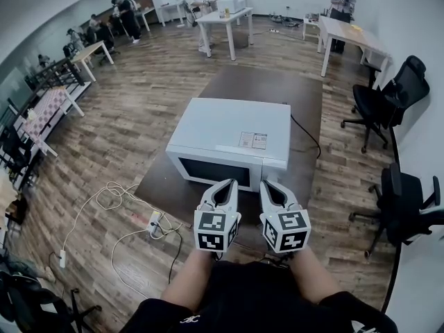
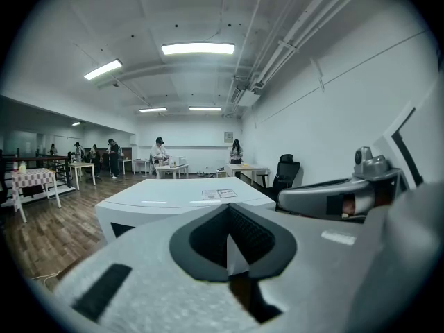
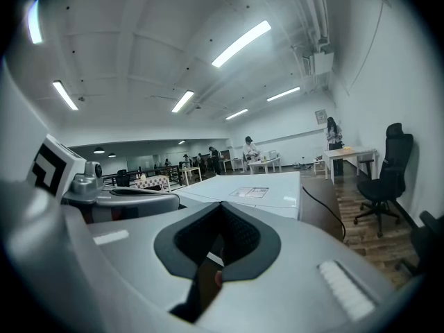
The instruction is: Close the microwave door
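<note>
Wood-plank floor [image 1: 139,109] fills a big open room, with white tables [image 1: 350,33] and a few people at the far end and black chairs [image 1: 388,96] along the right wall. A dark, low surface [image 1: 277,89] in the middle carries the white microwave [image 1: 229,127]. Its front faces the person and a black cable [image 1: 305,134] trails off its right side.

The door [image 1: 211,173], with its dark window, takes up the left part of that front. From the head view it looks flush or close to it, and I cannot tell whether it is latched.

The left tongs [image 1: 229,184] and the right tongs [image 1: 269,184] are held side by side just in front of the microwave, apart from it and pointing at the front. Both are closed on nothing, and each gripper view shows the pads meeting at the tip.

The door is probably a light, stiff hinged panel that swings freely until the catch, which likely needs a firmer last press. It needs no grip: a push with closed tips should be enough. The best spot is likely the free edge next to the control strip on the right, on the frame rather than the window. The plastic looks smooth, so the tips may skid, and a hard shove could slide the whole microwave back.
</note>
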Tool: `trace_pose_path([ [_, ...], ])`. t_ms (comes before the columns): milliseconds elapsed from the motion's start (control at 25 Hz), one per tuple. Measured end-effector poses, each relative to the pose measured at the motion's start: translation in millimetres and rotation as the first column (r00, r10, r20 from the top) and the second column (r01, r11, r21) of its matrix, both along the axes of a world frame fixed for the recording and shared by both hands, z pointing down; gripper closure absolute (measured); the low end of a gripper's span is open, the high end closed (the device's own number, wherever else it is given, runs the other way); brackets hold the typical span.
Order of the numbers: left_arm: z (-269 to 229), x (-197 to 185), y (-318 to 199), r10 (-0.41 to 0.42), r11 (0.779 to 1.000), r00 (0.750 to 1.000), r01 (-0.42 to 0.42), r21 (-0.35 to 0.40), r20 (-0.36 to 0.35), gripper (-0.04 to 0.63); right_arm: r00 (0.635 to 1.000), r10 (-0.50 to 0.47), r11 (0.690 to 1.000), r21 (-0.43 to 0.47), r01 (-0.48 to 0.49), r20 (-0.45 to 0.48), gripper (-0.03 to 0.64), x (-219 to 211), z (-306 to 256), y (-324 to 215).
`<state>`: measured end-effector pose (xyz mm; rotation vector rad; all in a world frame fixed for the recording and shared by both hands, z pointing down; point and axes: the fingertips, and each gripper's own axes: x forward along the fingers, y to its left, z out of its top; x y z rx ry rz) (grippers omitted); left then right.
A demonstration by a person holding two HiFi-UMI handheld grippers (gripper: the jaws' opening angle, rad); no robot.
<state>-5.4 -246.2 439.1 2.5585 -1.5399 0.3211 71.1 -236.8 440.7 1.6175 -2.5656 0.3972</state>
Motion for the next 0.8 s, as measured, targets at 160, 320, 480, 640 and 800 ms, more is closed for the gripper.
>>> trace_pose_path([
  [160, 1, -2, 3, -0.004, 1.000, 1.000, 0.004, -0.003, 0.002, 0.586, 1.000, -0.002, 1.000, -0.005, 0.002, 0.004, 0.611, -2, 1, 3],
  [320, 2, -3, 5, -0.007, 1.000, 1.000, 0.007, -0.007, 0.006, 0.586, 1.000, -0.010, 1.000, -0.005, 0.010, 0.004, 0.611, -3, 1, 6],
  [480, 4, -1, 7, -0.004, 1.000, 1.000, 0.004, -0.013, 0.014, 0.586, 1.000, -0.017, 1.000, -0.002, 0.017, -0.006, 0.611, -4, 3, 8],
  [640, 4, -1, 8, -0.001, 1.000, 1.000, 0.001, -0.016, 0.012, 0.586, 1.000, 0.016, 0.999, -0.047, -0.016, 0.016, 0.609, 0, 11, 5],
  [800, -49, -14, 19, 0.058, 0.993, 0.980, -0.037, 0.111, -0.192, 0.578, 1.000, 0.023, 0.996, -0.081, -0.024, -0.007, 0.607, 0, 24, 5],
])
